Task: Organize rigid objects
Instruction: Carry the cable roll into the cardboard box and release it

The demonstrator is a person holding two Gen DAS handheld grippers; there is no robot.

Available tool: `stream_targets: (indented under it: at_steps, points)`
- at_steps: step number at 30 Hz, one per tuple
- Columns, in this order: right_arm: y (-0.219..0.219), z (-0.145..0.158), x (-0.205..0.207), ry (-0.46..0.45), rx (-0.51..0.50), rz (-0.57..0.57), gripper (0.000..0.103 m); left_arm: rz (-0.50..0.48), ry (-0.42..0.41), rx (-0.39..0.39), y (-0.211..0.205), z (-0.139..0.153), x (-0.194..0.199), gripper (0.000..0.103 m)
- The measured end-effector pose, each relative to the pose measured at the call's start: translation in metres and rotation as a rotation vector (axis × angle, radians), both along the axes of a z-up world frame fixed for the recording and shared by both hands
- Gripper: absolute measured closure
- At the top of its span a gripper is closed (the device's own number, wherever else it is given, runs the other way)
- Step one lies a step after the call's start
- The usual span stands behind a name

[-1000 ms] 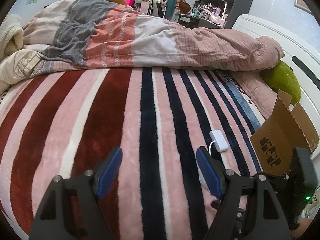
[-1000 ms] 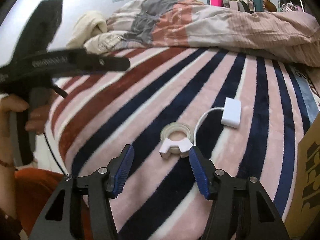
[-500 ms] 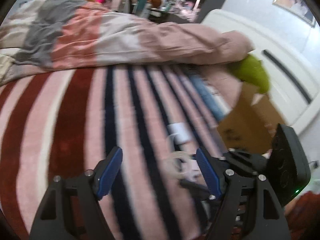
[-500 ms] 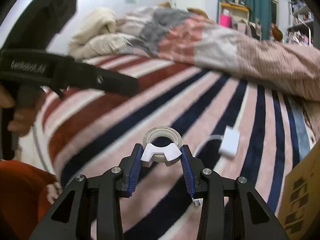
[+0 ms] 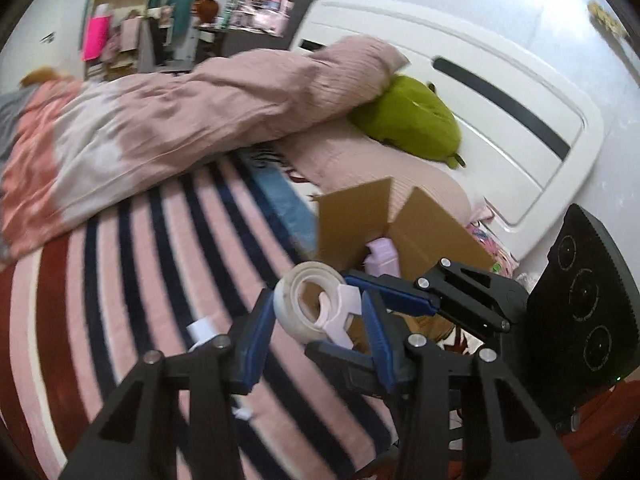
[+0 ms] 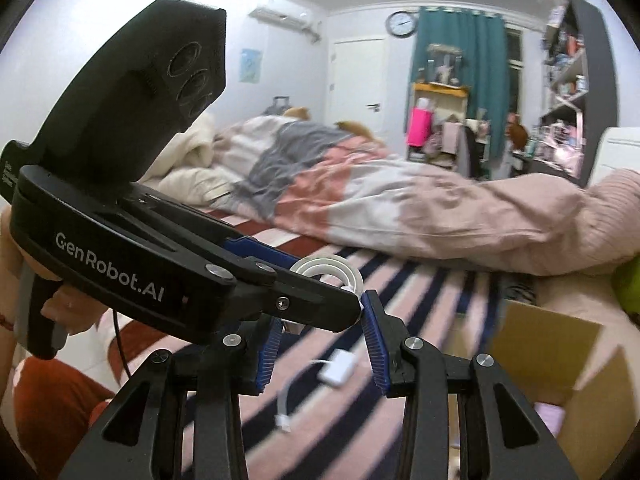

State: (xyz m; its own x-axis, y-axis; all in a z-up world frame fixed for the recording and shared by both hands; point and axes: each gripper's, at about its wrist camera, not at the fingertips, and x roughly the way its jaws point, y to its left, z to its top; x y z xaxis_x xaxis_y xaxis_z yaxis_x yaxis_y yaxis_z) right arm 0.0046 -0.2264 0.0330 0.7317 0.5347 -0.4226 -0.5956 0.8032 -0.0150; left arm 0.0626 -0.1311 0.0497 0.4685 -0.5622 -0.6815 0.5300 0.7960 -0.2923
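A white tape roll (image 5: pixel 296 304) in its white dispenser hangs in the air above the striped blanket (image 5: pixel 132 264). My right gripper (image 5: pixel 328 312) reaches in from the right and is shut on the dispenser. My left gripper (image 5: pixel 316 300) has its jaws closing on the same roll, and its blue pads touch the two sides. In the right wrist view my left gripper (image 6: pixel 328 284) crosses in front of my right gripper (image 6: pixel 322 312); it hides the dispenser, and only the roll's top (image 6: pixel 332 270) shows. Just behind stands an open cardboard box (image 5: pixel 352 216).
A lilac object (image 5: pixel 382 258) lies inside the box. A white adapter with a cable (image 6: pixel 338 364) rests on the blanket. A bunched duvet (image 5: pixel 180 120) crosses the bed behind, with a green plush (image 5: pixel 412 120) against the white headboard (image 5: pixel 500 92). A hand (image 6: pixel 52 300) holds the left gripper.
My right gripper shut on the tape dispenser and lifted it off the blanket. My left gripper swung right toward the box, rose, and narrowed its jaws around the raised roll.
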Motion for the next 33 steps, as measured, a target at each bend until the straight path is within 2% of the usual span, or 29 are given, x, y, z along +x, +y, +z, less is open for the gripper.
stream_targets:
  at_steps: [5,9,11,15,16,17,19,23,29,33]
  points:
    - [-0.053,-0.003,0.011,0.058,-0.03,-0.085,0.069,-0.075,0.044,0.056,-0.064,-0.008,0.02,0.062]
    - [-0.083,-0.016,0.029,0.183,-0.079,-0.122,0.069,-0.102,0.095,0.096,-0.104,-0.027,0.034,0.062]
    - [-0.093,-0.023,0.036,0.228,-0.102,-0.137,0.069,-0.114,0.124,0.096,-0.114,-0.035,0.039,0.062]
    - [-0.114,-0.028,0.044,0.321,-0.05,-0.13,0.068,-0.093,0.138,0.111,-0.117,-0.039,0.044,0.062]
    - [-0.117,-0.029,0.045,0.336,-0.041,-0.134,0.068,-0.084,0.139,0.111,-0.115,-0.038,0.044,0.055]
    - [-0.118,-0.029,0.046,0.346,-0.038,-0.139,0.065,-0.07,0.139,0.106,-0.11,-0.035,0.044,0.039]
    - [-0.118,-0.03,0.042,0.346,-0.03,-0.139,0.059,-0.008,0.113,0.095,-0.096,-0.028,0.042,0.022]
    - [-0.109,-0.022,0.035,0.315,-0.007,-0.103,0.056,0.079,0.086,0.042,-0.05,-0.012,0.032,0.022]
    - [-0.061,0.002,0.015,0.231,0.017,0.022,0.056,0.258,-0.035,0.121,0.032,-0.003,-0.004,0.022]
    - [0.001,0.001,0.006,0.244,0.014,0.161,0.056,0.414,-0.078,0.159,0.095,-0.017,-0.025,0.022]
